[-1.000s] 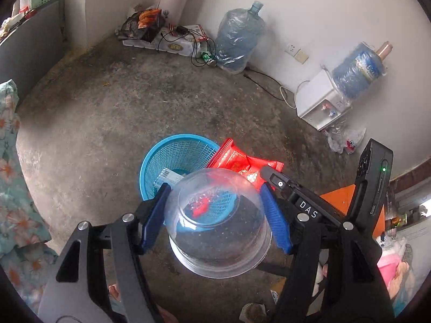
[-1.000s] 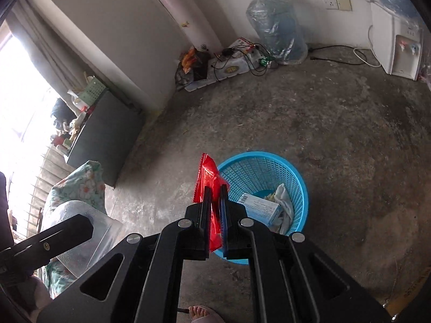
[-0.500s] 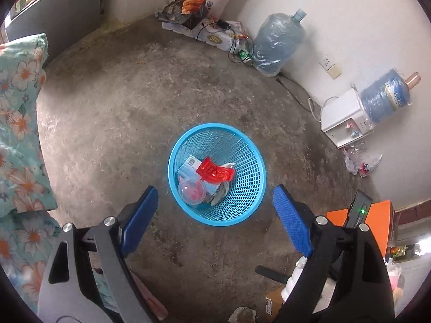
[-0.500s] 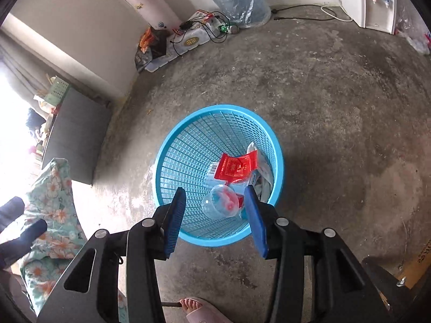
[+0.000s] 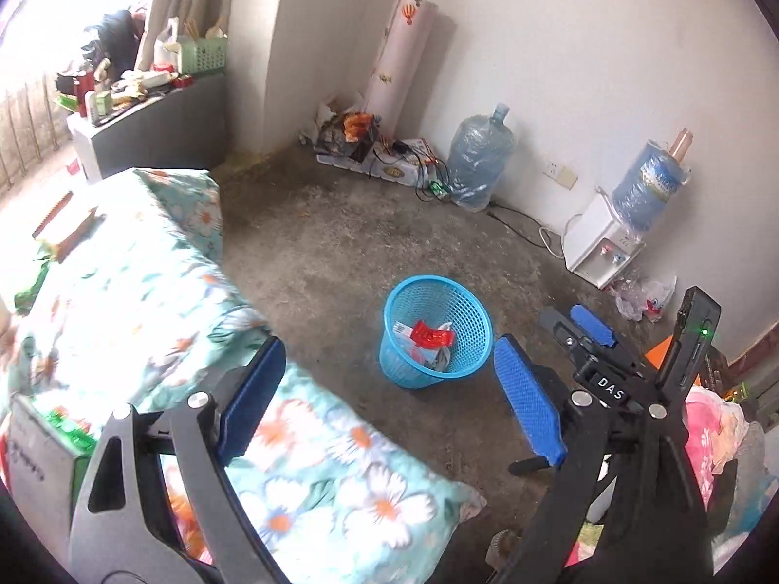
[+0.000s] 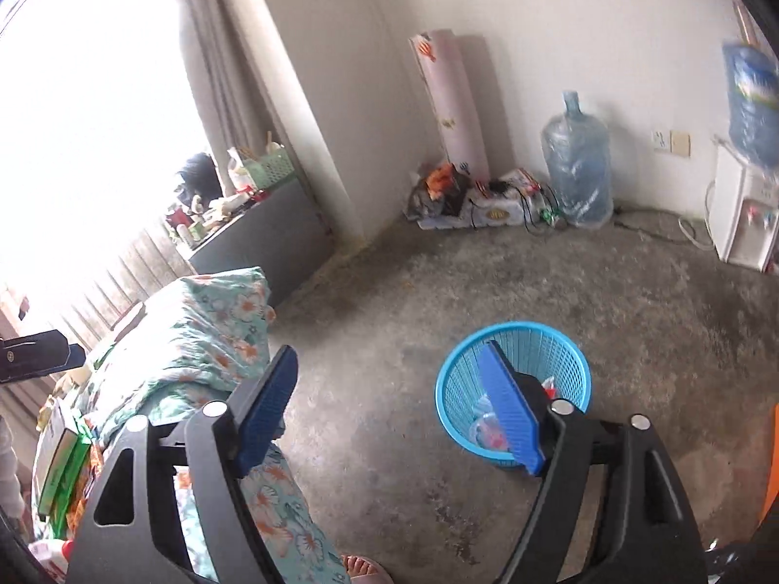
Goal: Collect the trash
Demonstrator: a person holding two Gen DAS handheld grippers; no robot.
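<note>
A blue mesh basket [image 5: 467,301] stands on the concrete floor and holds a red wrapper [image 5: 431,334], a clear plastic cup and paper trash. It also shows in the right wrist view [image 6: 560,340]. My left gripper [image 5: 387,401] is open and empty, well above and in front of the basket. My right gripper [image 6: 389,404] is open and empty too; it also shows in the left wrist view [image 5: 591,323] to the right of the basket.
A bed with a floral cover [image 5: 146,282] fills the left. Boxes and green packets [image 6: 58,457] lie on it. A water bottle [image 5: 479,160], a dispenser [image 5: 601,248], a power strip with cables [image 5: 389,163] and a plastic bag [image 5: 642,294] line the wall.
Both grippers opened: the clear cup and the red wrapper dropped into the basket. Both grippers then rose and pulled back, tilting up toward the room and bed.
</note>
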